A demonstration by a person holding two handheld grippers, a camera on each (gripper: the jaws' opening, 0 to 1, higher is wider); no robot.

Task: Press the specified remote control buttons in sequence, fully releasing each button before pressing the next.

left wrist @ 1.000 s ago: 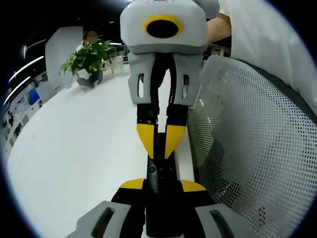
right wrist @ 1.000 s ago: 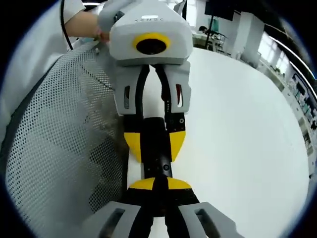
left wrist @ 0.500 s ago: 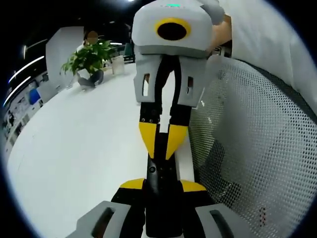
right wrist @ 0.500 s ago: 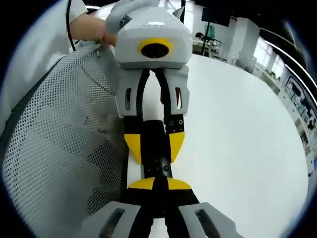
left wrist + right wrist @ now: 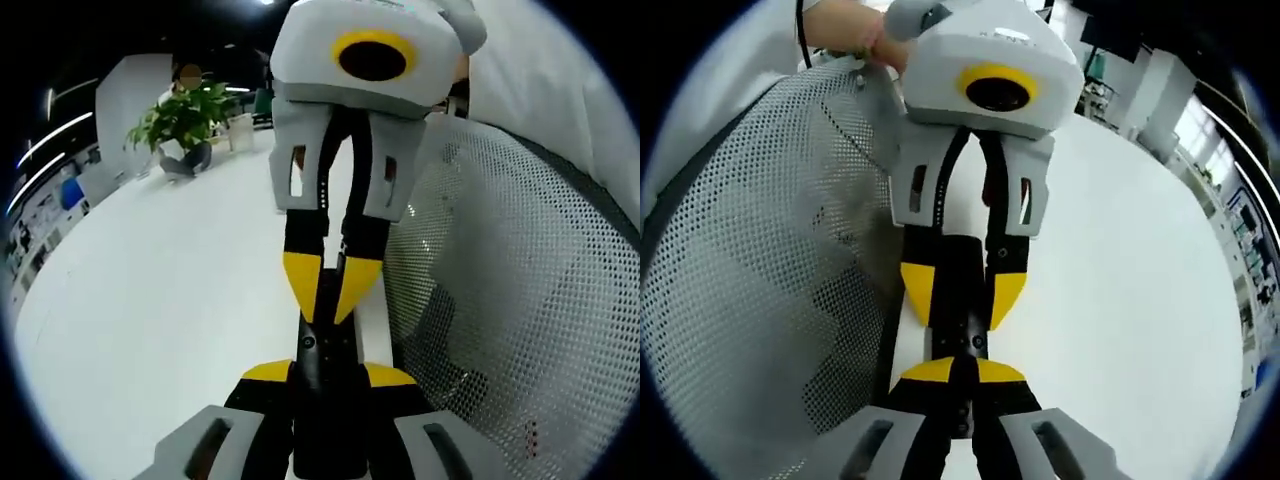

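black slim remote (image 5: 322, 335) is pinched at both ends by left gripper (image 5: 963, 290) and right gripper (image 5: 330, 290); no press is visible yet.

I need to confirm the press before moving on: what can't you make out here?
- Remote buttons: left gripper view, too dark to tell apart, and partly covered by the right gripper's tips.
- Whether a button is down: both views, contact point hidden under those tips.
- Right gripper open or shut: tips converge over the black remote, no gap readable.
- Remote's ends: hidden inside the left gripper in both views.
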